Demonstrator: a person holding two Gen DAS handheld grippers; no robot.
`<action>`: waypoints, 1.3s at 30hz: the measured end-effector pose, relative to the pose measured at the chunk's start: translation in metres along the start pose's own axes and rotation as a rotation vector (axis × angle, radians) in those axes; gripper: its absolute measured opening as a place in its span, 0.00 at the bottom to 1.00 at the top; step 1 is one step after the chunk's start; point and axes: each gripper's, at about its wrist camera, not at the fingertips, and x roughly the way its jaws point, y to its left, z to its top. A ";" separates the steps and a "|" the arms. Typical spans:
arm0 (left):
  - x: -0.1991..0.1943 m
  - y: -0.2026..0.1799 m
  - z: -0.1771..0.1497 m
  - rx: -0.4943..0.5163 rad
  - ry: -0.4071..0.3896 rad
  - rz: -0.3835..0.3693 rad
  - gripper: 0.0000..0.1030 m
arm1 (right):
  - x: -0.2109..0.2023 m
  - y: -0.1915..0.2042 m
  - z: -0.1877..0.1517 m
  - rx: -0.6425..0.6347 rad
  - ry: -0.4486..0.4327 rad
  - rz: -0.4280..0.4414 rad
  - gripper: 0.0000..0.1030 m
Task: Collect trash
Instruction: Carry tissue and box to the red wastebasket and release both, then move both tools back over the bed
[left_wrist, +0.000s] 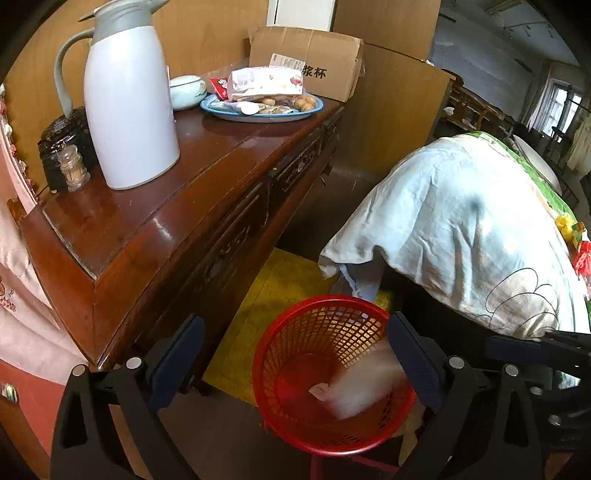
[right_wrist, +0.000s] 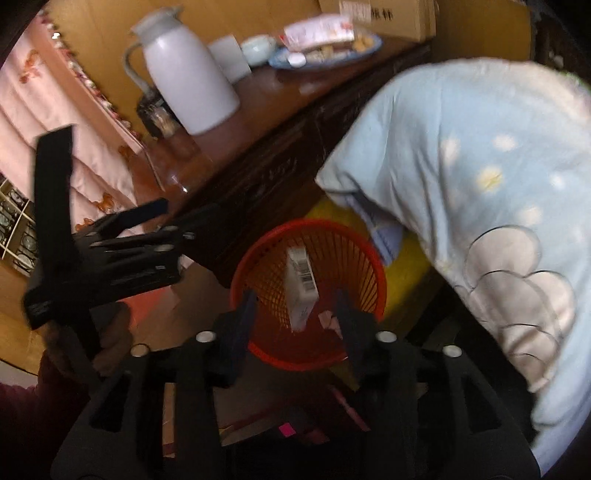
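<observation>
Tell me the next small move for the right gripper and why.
Probably lift the right gripper clear and swing it toward the sideboard. Its jaws stand apart, the white box hangs loose between them above the red basket, and snack wrappers remain on the blue plate.

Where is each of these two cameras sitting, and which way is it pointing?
Left wrist view: on the left gripper, looking steeply down past its two wide-open fingers at the red mesh basket beside the wooden cabinet.
Right wrist view: on the right gripper, looking down into the red mesh basket; a small white box sits between its parted fingers, untouched. The left gripper and the hand holding it show at left.
Shared: the basket, the white thermos jug, the snack plate, the pale blue quilt.
</observation>
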 end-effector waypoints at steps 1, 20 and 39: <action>0.000 -0.001 0.000 0.005 -0.002 -0.001 0.94 | -0.003 -0.001 -0.001 0.003 -0.009 0.004 0.45; -0.093 -0.094 0.008 0.188 -0.146 -0.155 0.94 | -0.201 -0.032 -0.079 0.086 -0.567 -0.402 0.79; -0.133 -0.314 0.003 0.497 -0.159 -0.419 0.94 | -0.302 -0.169 -0.216 0.522 -0.649 -0.717 0.93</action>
